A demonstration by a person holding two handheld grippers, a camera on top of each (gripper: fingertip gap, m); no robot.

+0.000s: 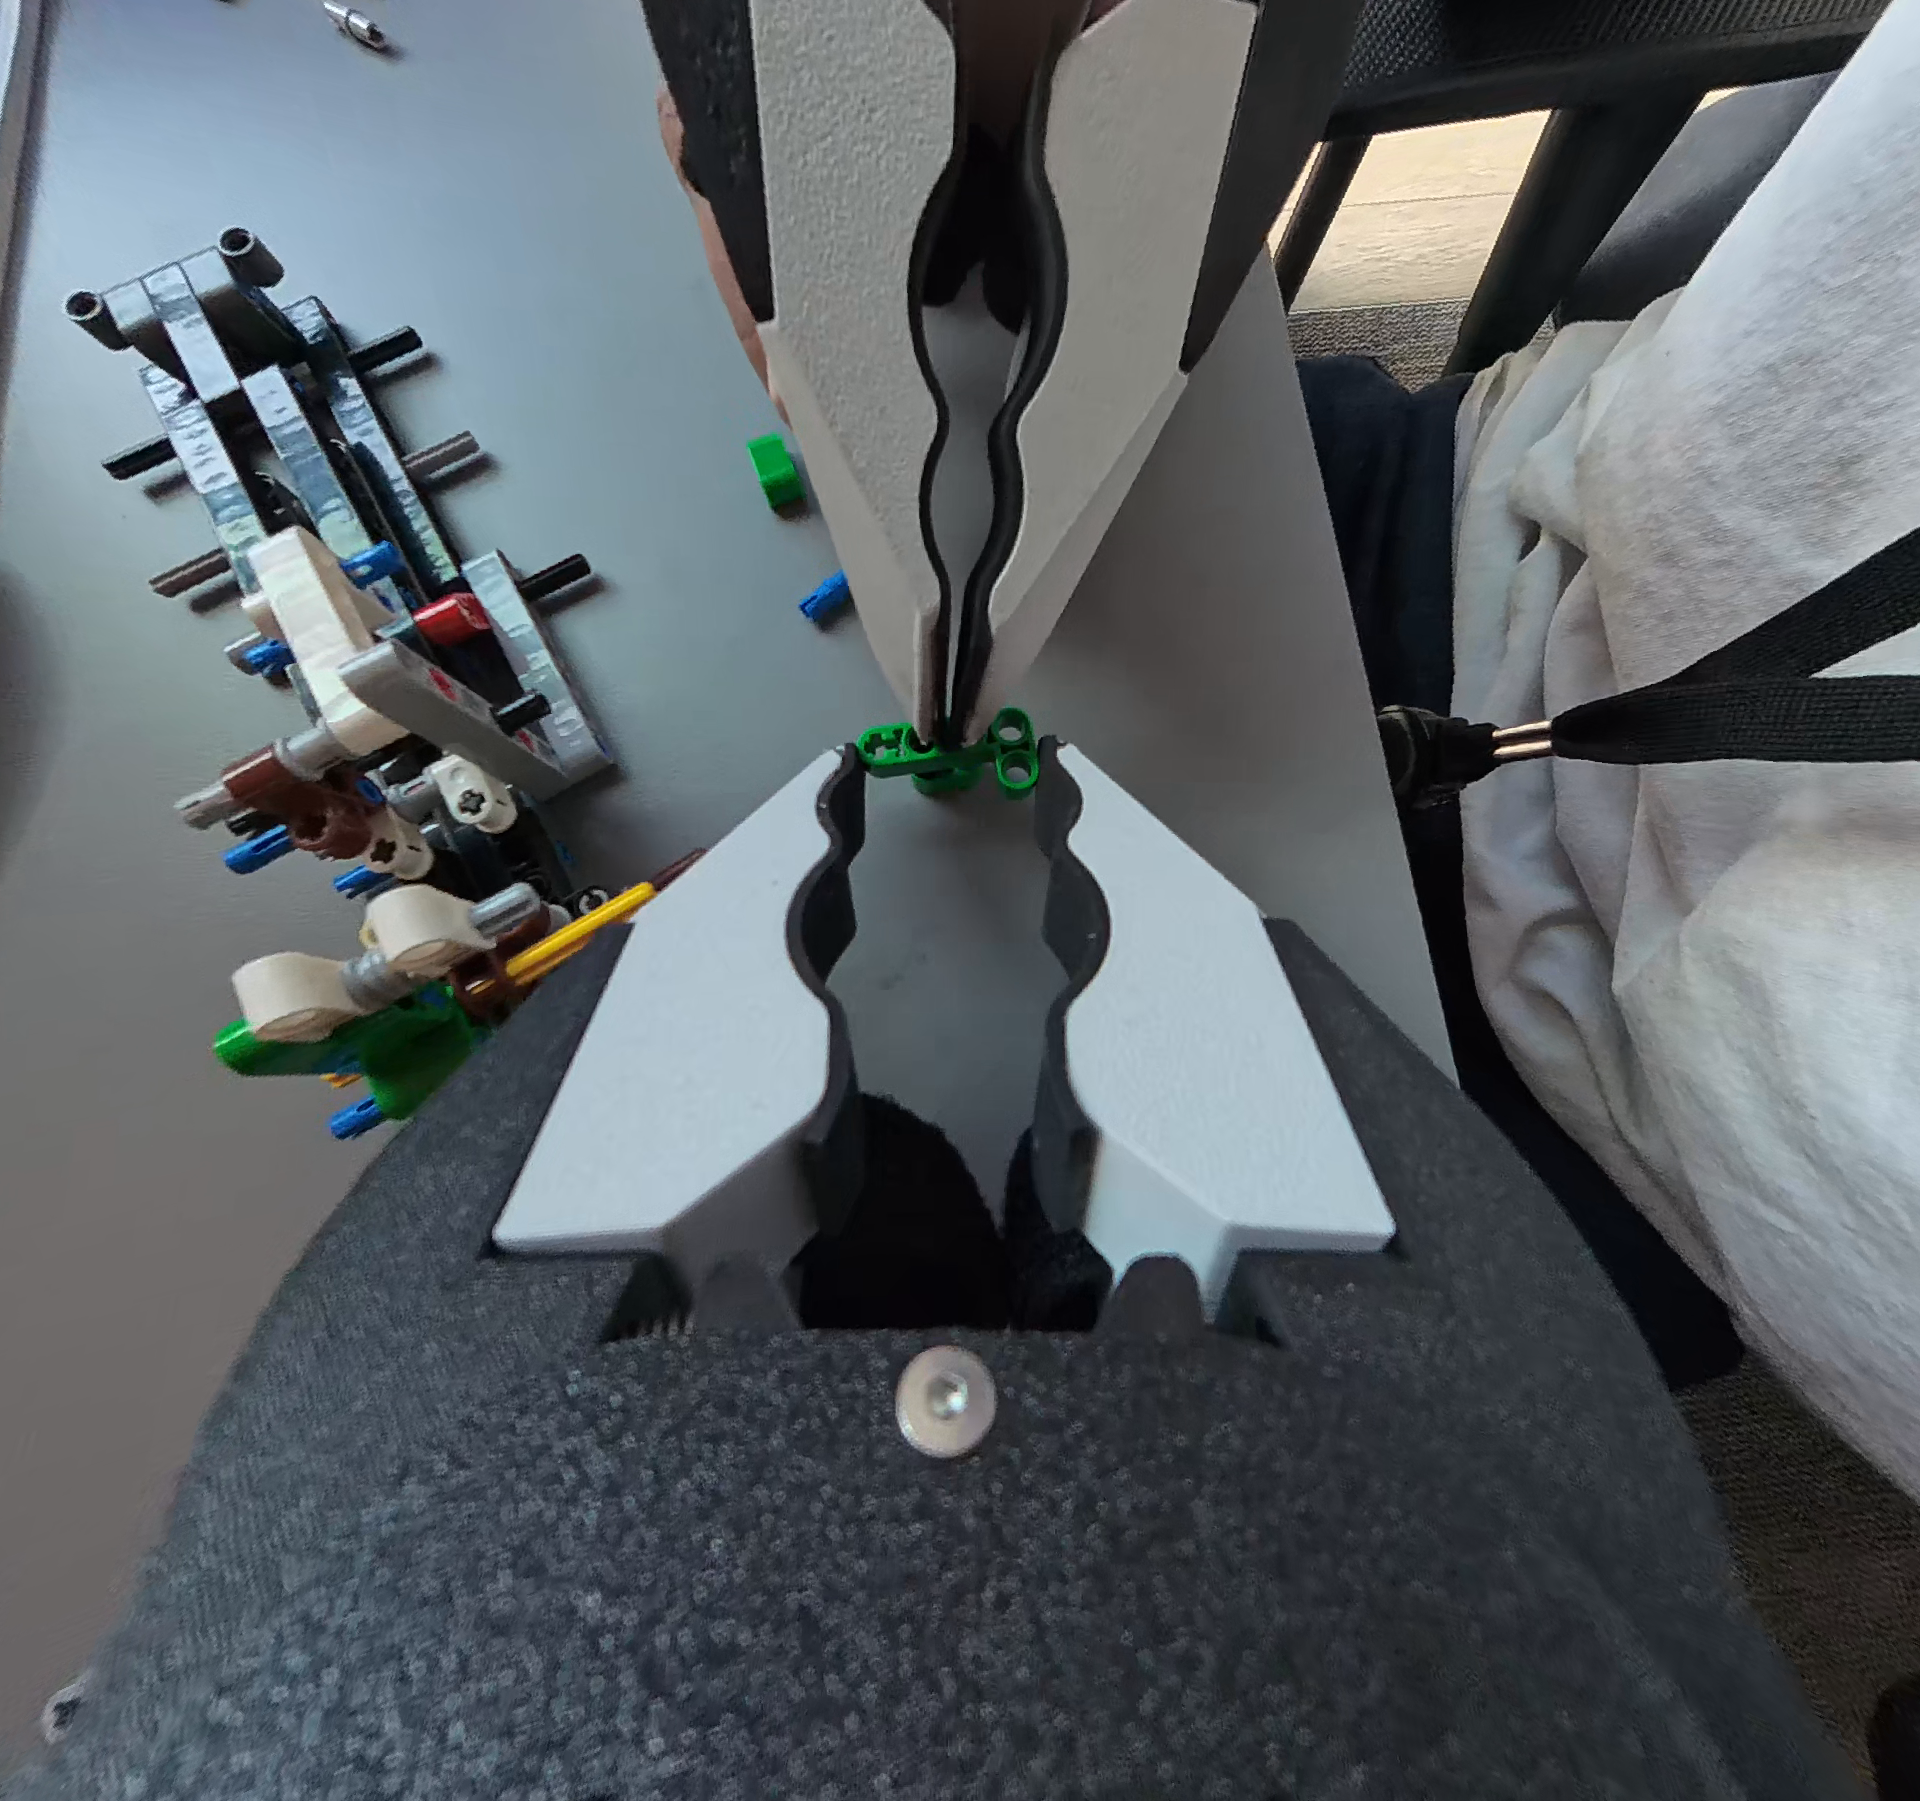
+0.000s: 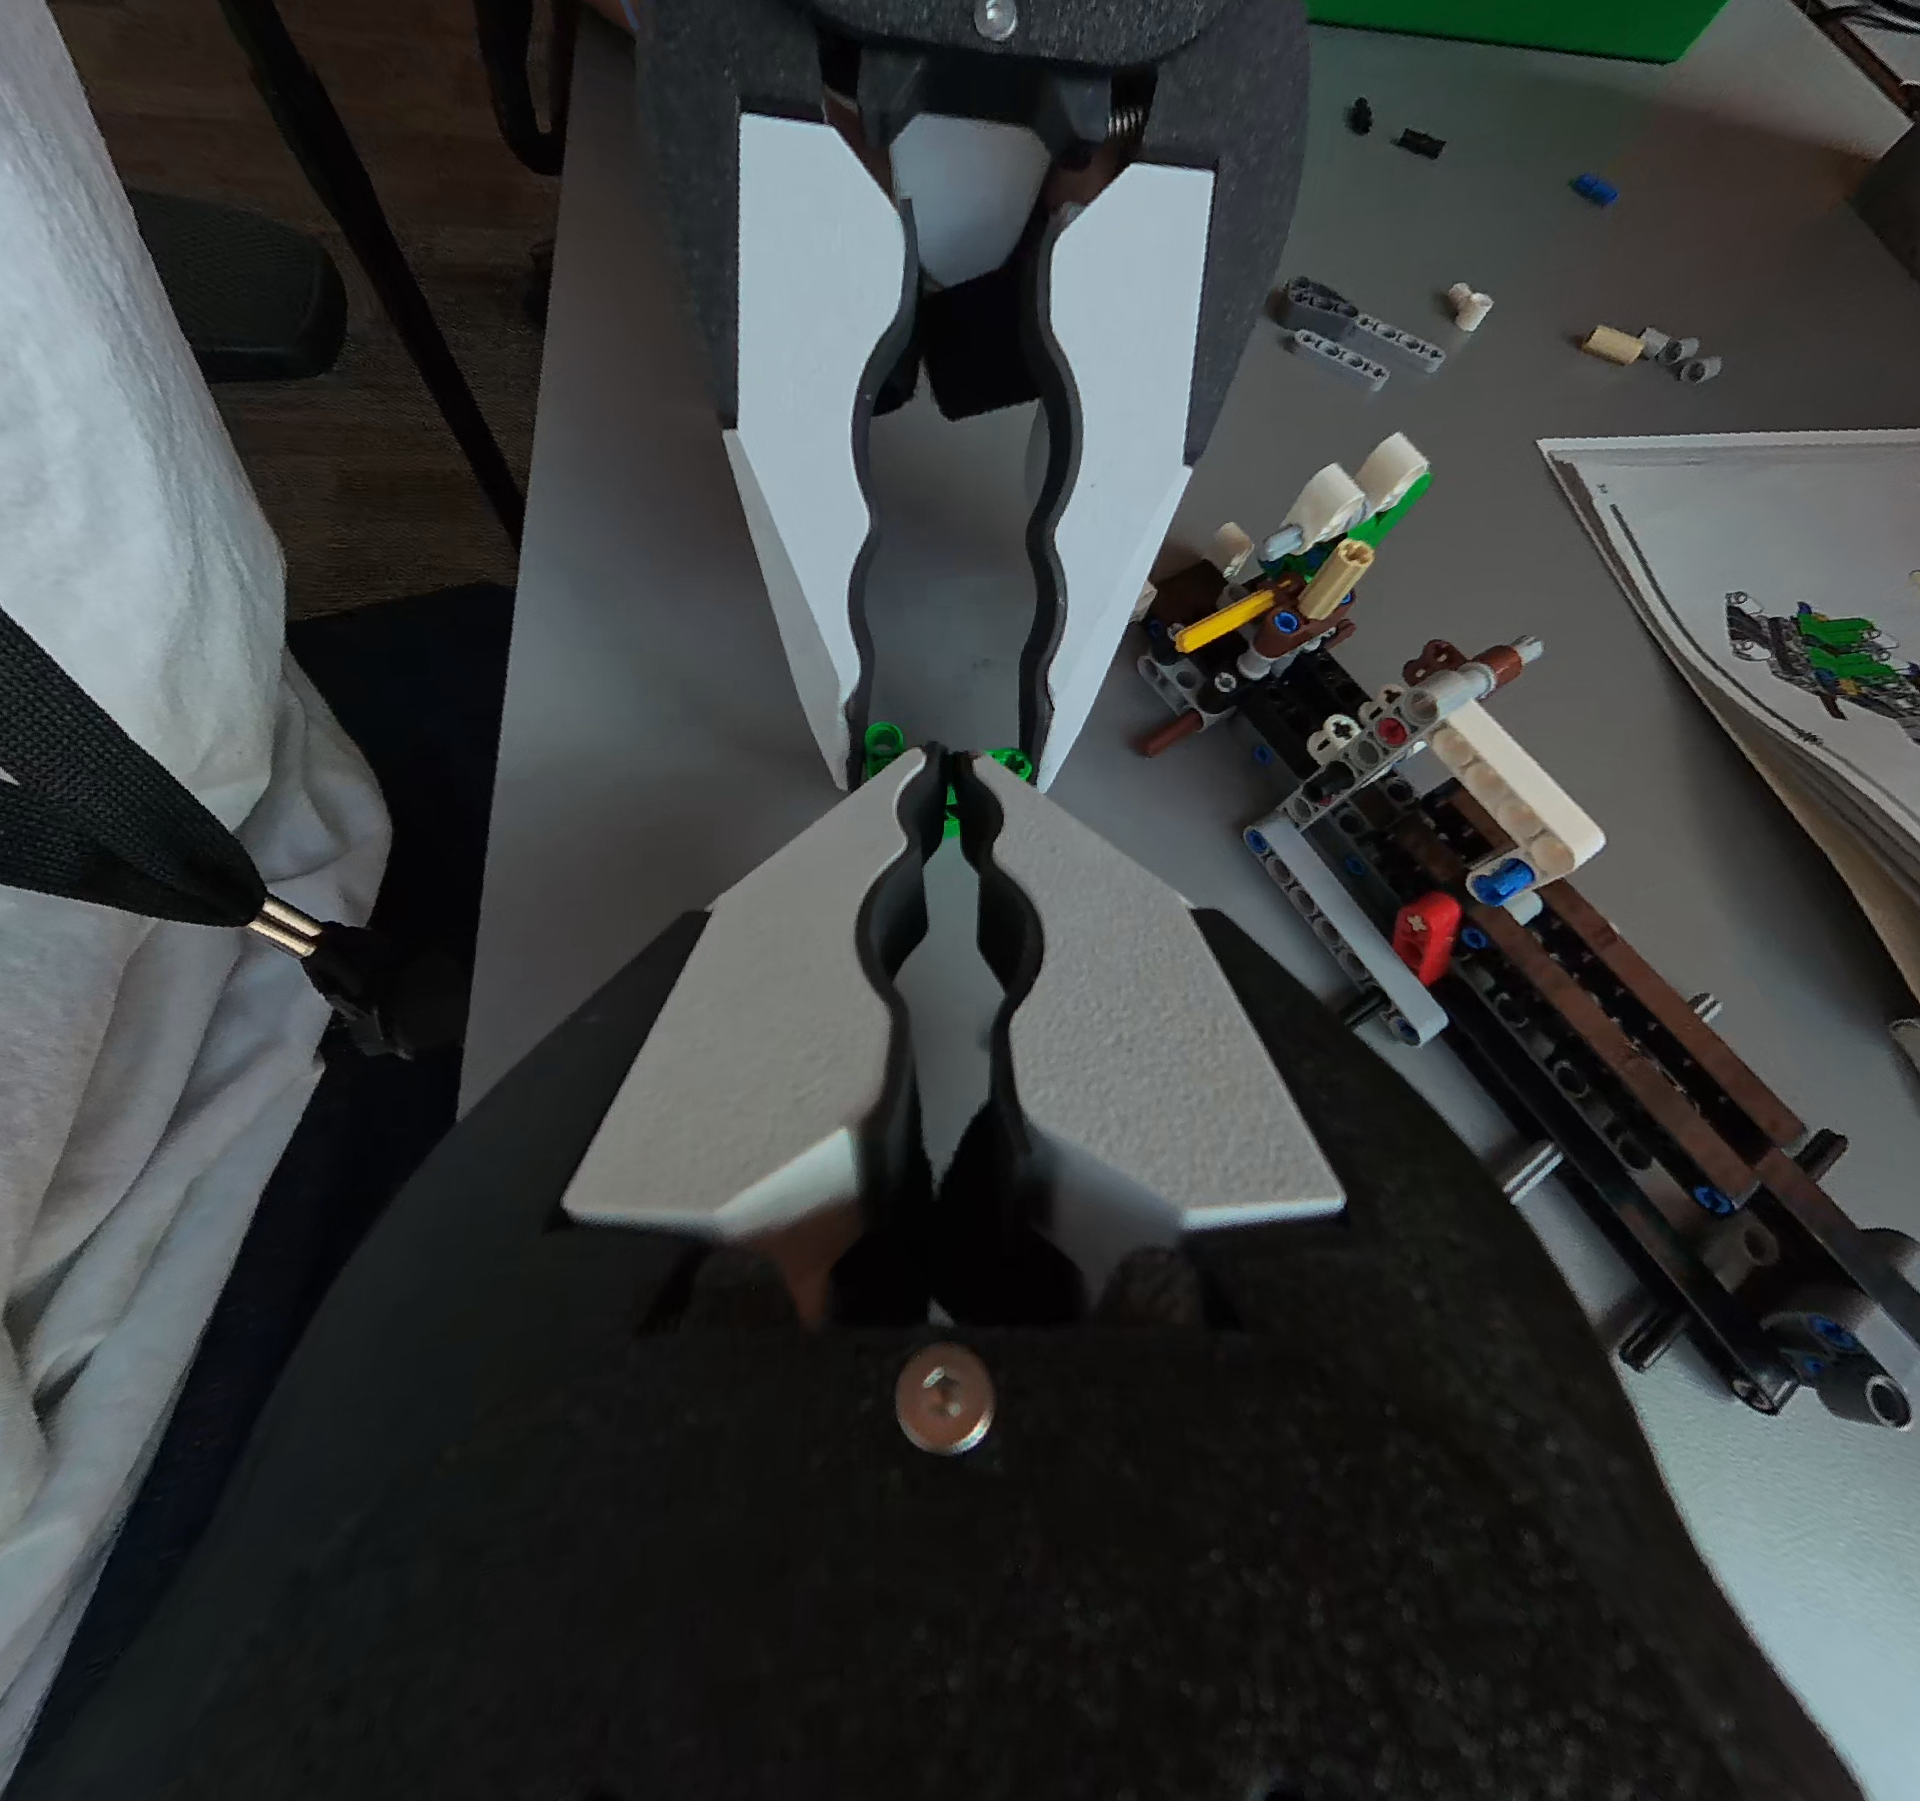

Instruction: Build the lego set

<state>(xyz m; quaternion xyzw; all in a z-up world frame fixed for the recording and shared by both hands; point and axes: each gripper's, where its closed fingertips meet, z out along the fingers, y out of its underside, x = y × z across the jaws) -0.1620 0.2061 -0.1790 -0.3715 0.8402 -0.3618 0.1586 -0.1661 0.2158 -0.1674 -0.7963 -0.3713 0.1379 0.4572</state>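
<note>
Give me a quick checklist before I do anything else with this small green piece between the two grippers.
1. Right gripper shut on the small green plastic Technic connector: ok.
2. Left gripper open, fingers either side of the connector: ok.
3. Left fingers touching the connector: cannot tell.
4. Connector held above the grey tabletop or resting on it: cannot tell.
5. Long black and grey partly built Technic model lying apart from both grippers: ok.
6. Open paper instruction booklet in view: ok.
</note>
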